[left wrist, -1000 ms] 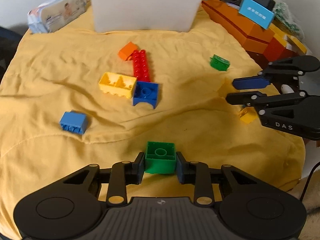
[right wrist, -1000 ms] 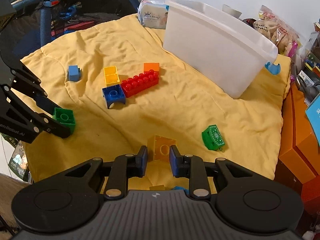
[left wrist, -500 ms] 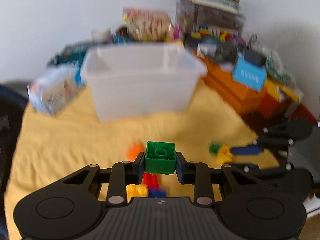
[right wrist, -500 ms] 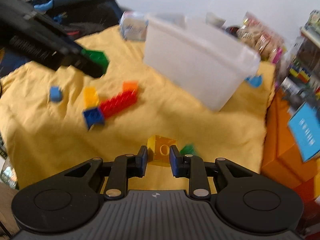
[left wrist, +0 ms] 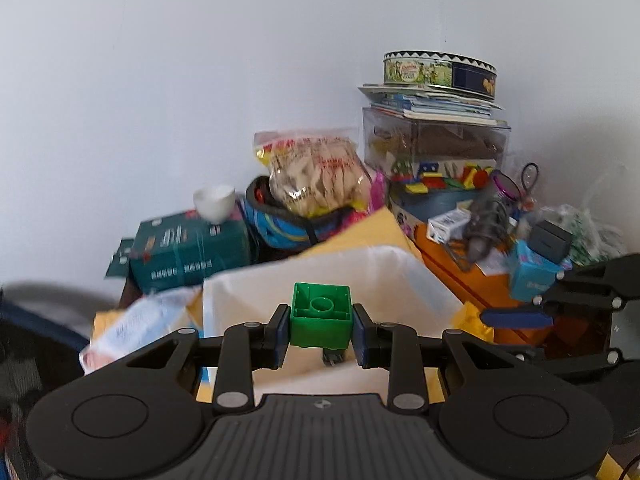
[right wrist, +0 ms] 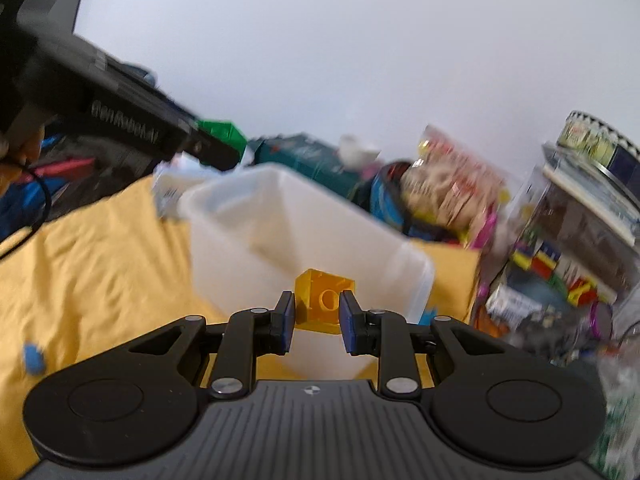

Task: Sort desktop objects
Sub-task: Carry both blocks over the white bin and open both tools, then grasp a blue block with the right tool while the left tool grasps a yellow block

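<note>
Left wrist view: left hand-held gripper (left wrist: 320, 334) is clamped on a green brick (left wrist: 320, 316), hollow underside facing the camera, pads pressing both sides. Brick is raised in front of the white bin (left wrist: 256, 292), w/ the bin's open mouth just behind and below it. Right hand-held gripper (left wrist: 516, 317) shows at the right of the bin; what it holds is hidden here.

Right wrist view: right hand-held gripper (right wrist: 317, 322) grips a yellow brick (right wrist: 324, 300), held over the near corner of the white bin (right wrist: 224, 208). Bin interior looks empty as far as visible, though blurred. Left hand-held gripper (right wrist: 212, 148) w/ the green brick (right wrist: 222, 132) is above the bin's far left rim. One blue piece (right wrist: 33, 358) lies on the yellow cloth (right wrist: 80, 272), well left of the bin.

Progress, as a judgement: early. Two bricks lifted, neither dropped yet; at least the blue piece is left to collect.
</note>
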Action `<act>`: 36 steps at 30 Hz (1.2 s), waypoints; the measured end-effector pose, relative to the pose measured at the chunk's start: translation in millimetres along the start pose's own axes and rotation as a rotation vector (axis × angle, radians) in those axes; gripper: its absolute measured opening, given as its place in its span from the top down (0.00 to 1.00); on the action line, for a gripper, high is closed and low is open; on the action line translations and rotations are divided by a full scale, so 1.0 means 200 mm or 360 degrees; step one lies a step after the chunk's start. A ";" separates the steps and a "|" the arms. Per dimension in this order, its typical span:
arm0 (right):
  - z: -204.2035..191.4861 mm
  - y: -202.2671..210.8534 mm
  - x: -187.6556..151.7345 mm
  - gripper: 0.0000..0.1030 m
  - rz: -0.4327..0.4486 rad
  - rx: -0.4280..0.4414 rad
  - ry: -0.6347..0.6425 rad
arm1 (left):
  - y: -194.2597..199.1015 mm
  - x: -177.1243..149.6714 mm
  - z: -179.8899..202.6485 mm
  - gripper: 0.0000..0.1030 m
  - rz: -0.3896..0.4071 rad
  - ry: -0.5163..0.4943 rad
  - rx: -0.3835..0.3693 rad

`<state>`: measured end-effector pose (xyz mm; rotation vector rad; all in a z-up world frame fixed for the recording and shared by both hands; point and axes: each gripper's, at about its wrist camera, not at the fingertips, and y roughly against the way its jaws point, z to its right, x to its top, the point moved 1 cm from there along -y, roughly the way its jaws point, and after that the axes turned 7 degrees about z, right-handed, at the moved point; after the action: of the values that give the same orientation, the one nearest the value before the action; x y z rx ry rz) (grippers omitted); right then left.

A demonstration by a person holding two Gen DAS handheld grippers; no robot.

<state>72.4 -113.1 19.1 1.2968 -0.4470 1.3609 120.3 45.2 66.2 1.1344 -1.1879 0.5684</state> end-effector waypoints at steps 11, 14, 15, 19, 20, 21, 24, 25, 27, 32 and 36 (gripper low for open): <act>0.15 -0.42 -0.01 0.66 -0.0110 -0.0112 -0.0301 | -0.43 -0.13 -0.11 0.62 -0.0160 0.0021 0.0015; 0.15 -0.42 -0.02 0.66 -0.0112 -0.0105 -0.0307 | -0.42 -0.15 -0.11 0.59 -0.0155 0.0049 -0.0034; 0.15 -0.41 -0.02 0.66 -0.0113 -0.0106 -0.0295 | -0.40 -0.15 -0.11 0.58 -0.0153 0.0050 -0.0044; 0.15 -0.33 -0.03 0.66 -0.0084 -0.0105 -0.0289 | -0.28 -0.18 -0.10 0.57 -0.0128 0.0049 -0.0070; 0.15 -0.29 -0.03 0.66 -0.0079 -0.0101 -0.0291 | -0.24 -0.19 -0.09 0.54 -0.0119 0.0047 -0.0069; 0.15 -0.27 -0.04 0.66 -0.0075 -0.0099 -0.0295 | -0.20 -0.21 -0.08 0.53 -0.0113 0.0039 -0.0060; 0.16 -0.19 -0.07 0.66 -0.0080 -0.0049 -0.0340 | -0.10 -0.30 -0.06 0.51 -0.0167 0.0032 -0.0029; 0.15 -0.16 -0.09 0.66 -0.0090 -0.0027 -0.0358 | -0.08 -0.33 -0.06 0.51 -0.0195 0.0041 -0.0027; 0.13 -0.11 -0.15 0.66 -0.0125 0.0015 -0.0378 | -0.04 -0.42 -0.04 0.51 -0.0283 0.0069 -0.0035; 0.05 0.00 -0.29 0.66 -0.0221 0.0068 -0.0387 | 0.05 -0.64 0.02 0.51 -0.0478 0.0090 -0.0049; 0.05 0.09 -0.39 0.66 -0.0284 0.0072 -0.0433 | 0.12 -0.76 0.08 0.51 -0.0587 0.0108 -0.0035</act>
<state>41.2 -162.3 -37.1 1.5298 -0.4748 1.0560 43.5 70.4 -66.1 1.2680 -0.8952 0.3069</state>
